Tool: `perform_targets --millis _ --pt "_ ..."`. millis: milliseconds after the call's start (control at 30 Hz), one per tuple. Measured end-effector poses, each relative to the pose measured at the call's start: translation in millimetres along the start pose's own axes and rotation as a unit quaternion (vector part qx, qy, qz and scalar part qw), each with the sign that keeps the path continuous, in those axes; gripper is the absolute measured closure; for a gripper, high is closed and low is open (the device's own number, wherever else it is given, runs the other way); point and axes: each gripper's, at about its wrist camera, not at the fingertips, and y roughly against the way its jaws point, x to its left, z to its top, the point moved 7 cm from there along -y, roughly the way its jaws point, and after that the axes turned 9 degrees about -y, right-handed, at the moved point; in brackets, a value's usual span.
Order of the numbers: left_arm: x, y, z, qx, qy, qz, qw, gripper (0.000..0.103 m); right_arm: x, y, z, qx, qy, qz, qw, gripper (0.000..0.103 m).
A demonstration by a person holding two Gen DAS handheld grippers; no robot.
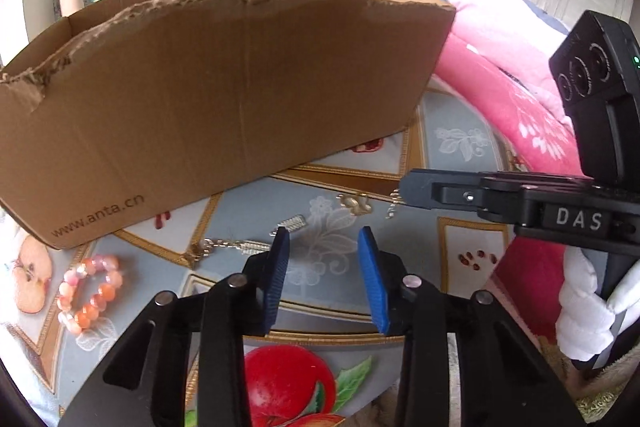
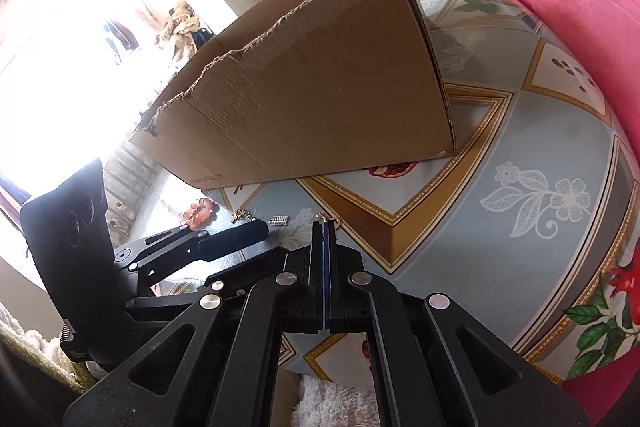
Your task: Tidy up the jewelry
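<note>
Two tools share the scene. The left tool (image 1: 322, 233) has its blue pads spread with nothing between them, hovering just above the patterned counter (image 1: 460, 163), its left pad near a gold chain (image 1: 236, 246) that lies flat on the cloth. The right tool (image 2: 325, 227) has its pads pressed together; a small gold hook shows right at its tip, but whether the pads actually pinch it cannot be told. In the left wrist view the right tool's tip reaches in from the right, level with a gold clasp piece (image 1: 355, 203) and a short twisted gold bit (image 1: 394, 207) that hangs at its tip. A small silver ribbed charm (image 1: 295, 223) lies just beyond the left tool's left pad, and an orange and pink bead bracelet (image 1: 90, 293) lies well off to the left, near the box's near corner. A brown cardboard box (image 1: 224, 95) with a torn top edge stands on the far side of the counter, its long wall facing both tools; what it holds is hidden behind that wall. All the jewelry seen lies on the counter outside the box, in the strip between the box's near wall and the tools. To the right of the box the counter runs bare up to a pink blanket (image 1: 492, 67) heaped along its far right edge. The counter's near edge curves below the tools, with white fluffy fabric beneath it.
</note>
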Motion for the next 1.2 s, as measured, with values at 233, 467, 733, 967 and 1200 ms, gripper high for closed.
perform_targets --millis 233,467,733,967,1200 --pt "16 -3 4 0.005 0.019 0.018 0.9997 0.069 -2 -1 0 0.0 -0.001 0.006 1.0 0.103" --pt "14 -6 8 0.003 0.001 0.032 0.9995 0.081 -7 2 2 -0.007 -0.005 0.001 1.0 0.103" --pt "1 -11 11 0.005 -0.038 0.067 0.997 0.085 -11 -2 2 -0.006 -0.008 0.0 1.0 0.103" --pt "-9 -12 12 0.004 -0.054 0.068 0.9962 0.098 -9 -5 3 -0.007 -0.005 -0.004 1.0 0.103" --pt "-5 -9 8 0.001 -0.041 0.047 0.998 0.099 -9 -3 4 -0.011 -0.006 -0.003 1.0 0.103"
